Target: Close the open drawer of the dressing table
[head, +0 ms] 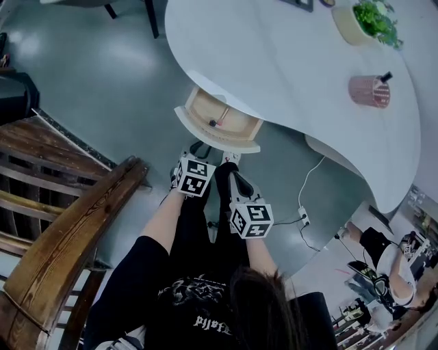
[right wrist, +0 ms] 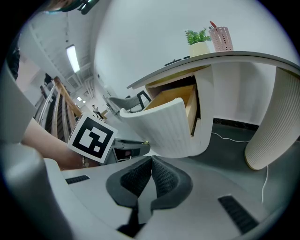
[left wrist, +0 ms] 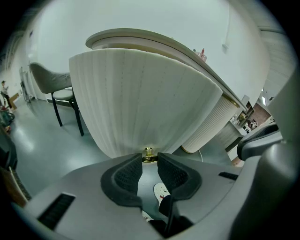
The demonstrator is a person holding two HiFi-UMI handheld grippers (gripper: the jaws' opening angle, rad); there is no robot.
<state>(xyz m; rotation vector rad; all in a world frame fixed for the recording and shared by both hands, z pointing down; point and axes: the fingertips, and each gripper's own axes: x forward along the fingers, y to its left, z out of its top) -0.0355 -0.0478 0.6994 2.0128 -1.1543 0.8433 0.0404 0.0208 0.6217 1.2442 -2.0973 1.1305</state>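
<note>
The white dressing table [head: 287,61] has its curved drawer [head: 217,122] pulled out, with a small pink item lying inside. The drawer's ribbed front [left wrist: 140,103] fills the left gripper view. Its brass knob [left wrist: 149,154] sits right between the tips of my left gripper [left wrist: 149,158], and the pads touch both of its sides. From above, my left gripper [head: 198,149] reaches under the drawer's front edge, which hides the knob. My right gripper [right wrist: 151,161] is shut with nothing in it. It hangs back from the drawer [right wrist: 164,124], lower and to the right [head: 233,174].
A wooden chair [head: 68,225] stands close on the left. On the table top are a pink pen cup [head: 369,91] and a potted plant [head: 369,19]. A cable and power strip [head: 304,219] lie on the floor. A fluted table leg [right wrist: 276,122] stands at the right.
</note>
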